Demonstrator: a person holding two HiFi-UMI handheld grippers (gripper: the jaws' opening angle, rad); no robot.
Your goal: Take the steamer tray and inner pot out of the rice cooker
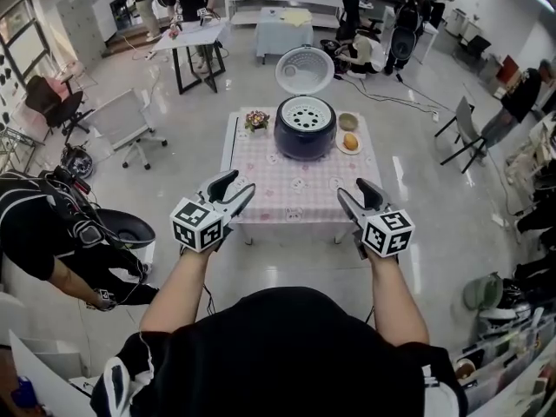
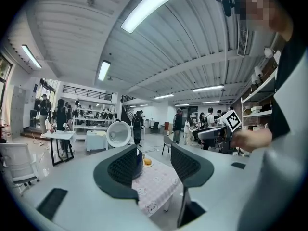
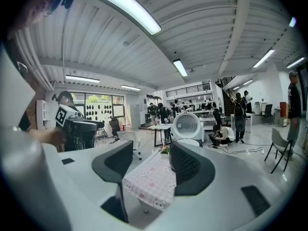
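Rice cooker (image 1: pixel 304 135) upright at the far middle of the table (image 1: pixel 295 194), lid (image 1: pixel 304 69) swung open, standing up on the far side. Steamer tray (image 1: pixel 306 113) sits flat in the cooker mouth, holes up; round, no long axis. Inner pot hidden under it. Plate (image 1: pixel 350 143) with something orange just right of the cooker, small bowl (image 1: pixel 347 121) behind the plate, flowers (image 1: pixel 256 120) to the left. Left gripper (image 1: pixel 241 183) and right gripper (image 1: pixel 352 189) over the near edge, jaws apart, nothing between them, well apart from the cooker.
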